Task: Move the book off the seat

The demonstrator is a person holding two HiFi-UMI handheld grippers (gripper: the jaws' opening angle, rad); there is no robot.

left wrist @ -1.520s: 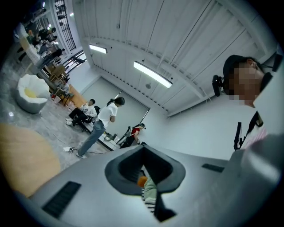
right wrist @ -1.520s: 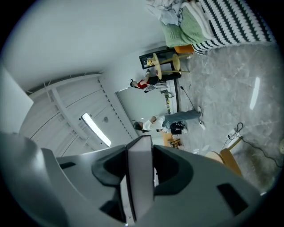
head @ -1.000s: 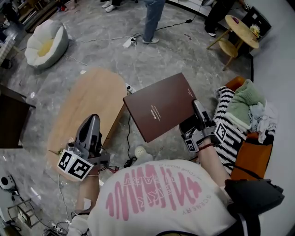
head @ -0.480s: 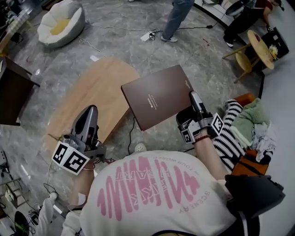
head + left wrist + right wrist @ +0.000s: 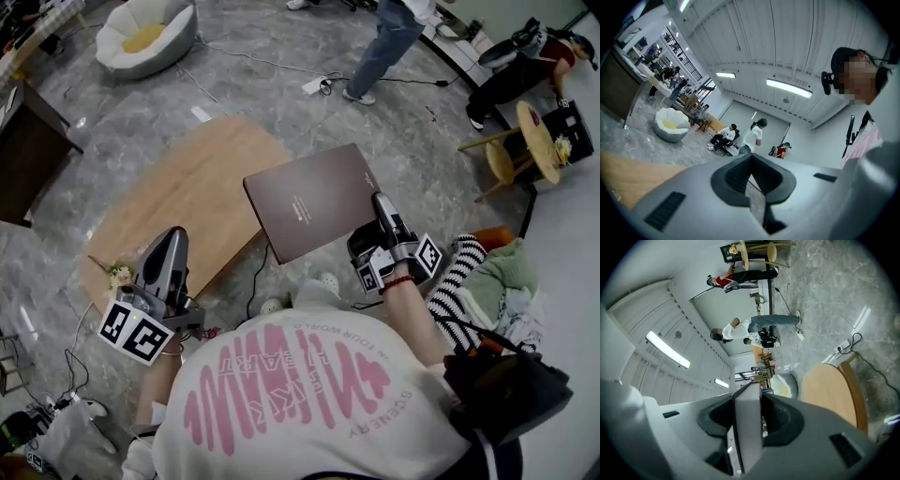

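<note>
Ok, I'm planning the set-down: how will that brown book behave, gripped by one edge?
The book is probably stiff: it juts out flat from the right gripper without sagging. Most of it overhangs the grip, so it may twist downward. The cover looks smooth, so it could slip.

The left gripper (image 5: pixel 751 158) has its jaws together on nothing, a wooden surface (image 5: pixel 628 178) at lower left, a white cushion seat (image 5: pixel 670 125) beyond.

Bright, even overhead light; fisheye-warped edges
</note>
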